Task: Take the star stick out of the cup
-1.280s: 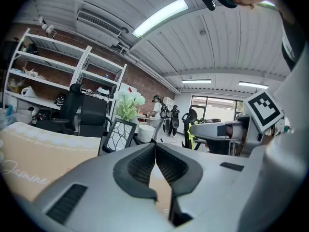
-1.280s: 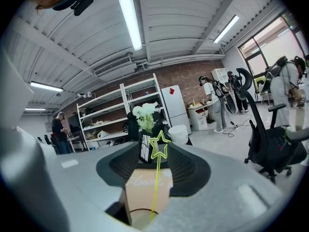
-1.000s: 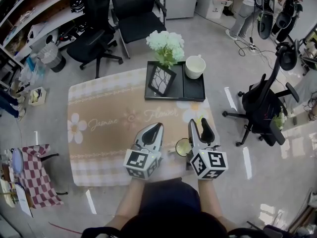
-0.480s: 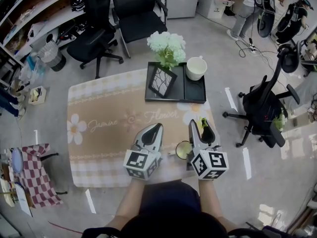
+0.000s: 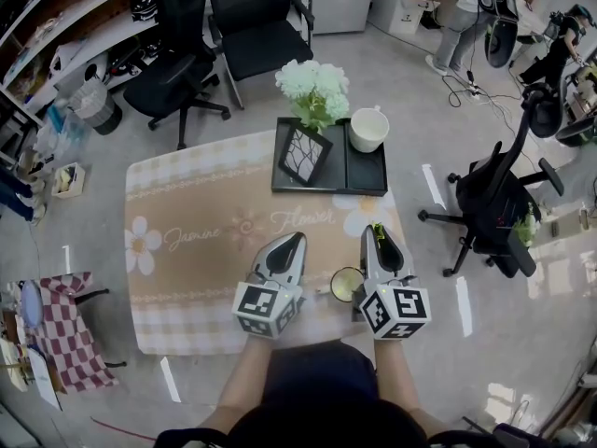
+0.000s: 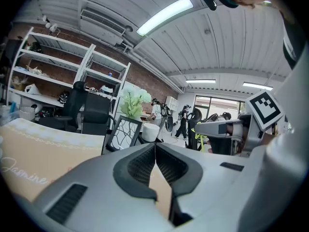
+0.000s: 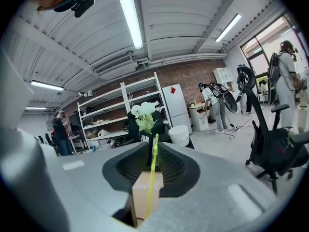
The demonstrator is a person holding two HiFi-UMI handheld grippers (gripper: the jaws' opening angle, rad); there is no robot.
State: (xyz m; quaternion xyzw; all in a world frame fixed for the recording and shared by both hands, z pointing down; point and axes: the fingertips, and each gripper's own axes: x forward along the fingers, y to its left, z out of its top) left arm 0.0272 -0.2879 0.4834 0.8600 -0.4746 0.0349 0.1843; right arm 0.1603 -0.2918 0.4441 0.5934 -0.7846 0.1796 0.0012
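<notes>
A small yellow-green cup (image 5: 346, 283) stands near the table's front edge, between my two grippers. My right gripper (image 5: 377, 232) is just right of it, and its jaws have just been closing on the thin yellow-green star stick (image 5: 378, 228). In the right gripper view the stick (image 7: 150, 182) runs lengthwise between the pads of the right gripper (image 7: 153, 145), which press on it. The stick's lower end is hidden. My left gripper (image 5: 297, 240) hovers left of the cup. Seen in the left gripper view, the left gripper (image 6: 155, 145) is shut with nothing in it.
A beige flowered cloth (image 5: 196, 241) covers the table. At the back, a black tray (image 5: 364, 171) holds a white cup (image 5: 367, 127) and a framed picture (image 5: 303, 150), with white flowers (image 5: 313, 84) behind. Office chairs (image 5: 494, 199) stand around the table.
The right gripper's jaws have gone from wide open to closed on the green stick. Both hands have stayed in place.
</notes>
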